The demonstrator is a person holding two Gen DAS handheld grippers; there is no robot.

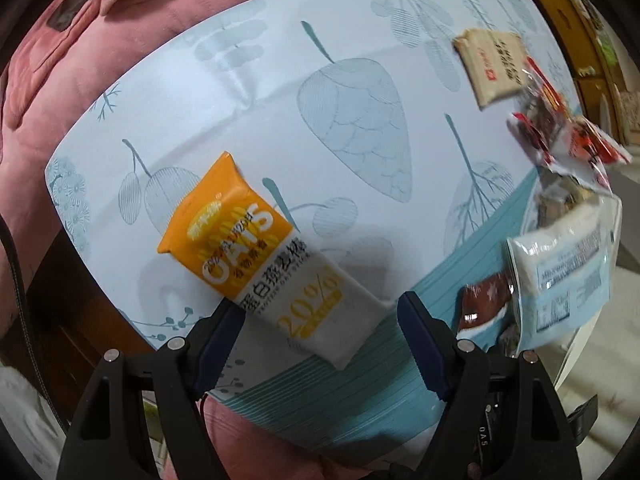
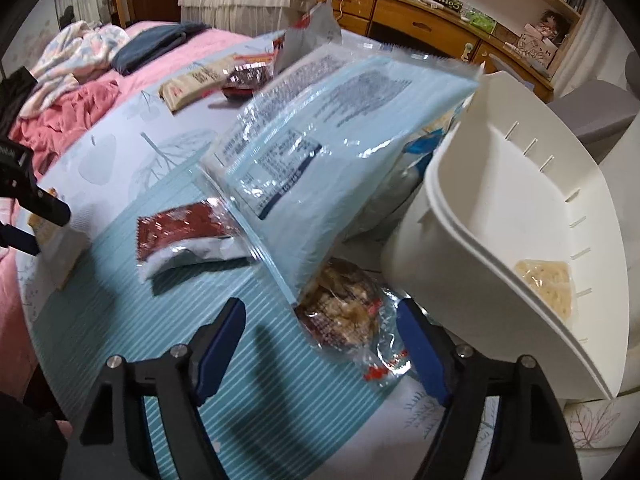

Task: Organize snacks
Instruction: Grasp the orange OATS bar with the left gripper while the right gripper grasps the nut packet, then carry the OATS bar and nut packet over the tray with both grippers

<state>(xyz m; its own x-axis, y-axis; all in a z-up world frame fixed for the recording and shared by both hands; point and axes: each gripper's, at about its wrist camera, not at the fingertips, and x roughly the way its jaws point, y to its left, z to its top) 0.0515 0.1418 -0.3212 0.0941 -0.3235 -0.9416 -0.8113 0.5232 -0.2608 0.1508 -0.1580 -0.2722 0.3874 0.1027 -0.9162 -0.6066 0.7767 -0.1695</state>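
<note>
In the left wrist view my left gripper (image 1: 320, 316) is open, its blue pads on either side of the white end of an orange and white oats bar packet (image 1: 256, 256) lying on the leaf-print cloth (image 1: 360, 40). In the right wrist view my right gripper (image 2: 320, 320) is open and empty just before a clear-wrapped brown cake (image 2: 344, 312). A large light blue bag (image 2: 320, 152) leans over it. A red and white packet (image 2: 188, 236) lies to the left. A white bin (image 2: 500, 220) with a pale snack (image 2: 548, 284) inside stands on the right.
A beige packet (image 1: 492, 64) and red-wrapped snacks (image 1: 560, 128) lie at the far side of the cloth. Pink bedding (image 1: 80, 60) lies past the cloth's edge. A wooden desk (image 2: 420, 20) stands behind. The left gripper shows at the left edge of the right wrist view (image 2: 36, 208).
</note>
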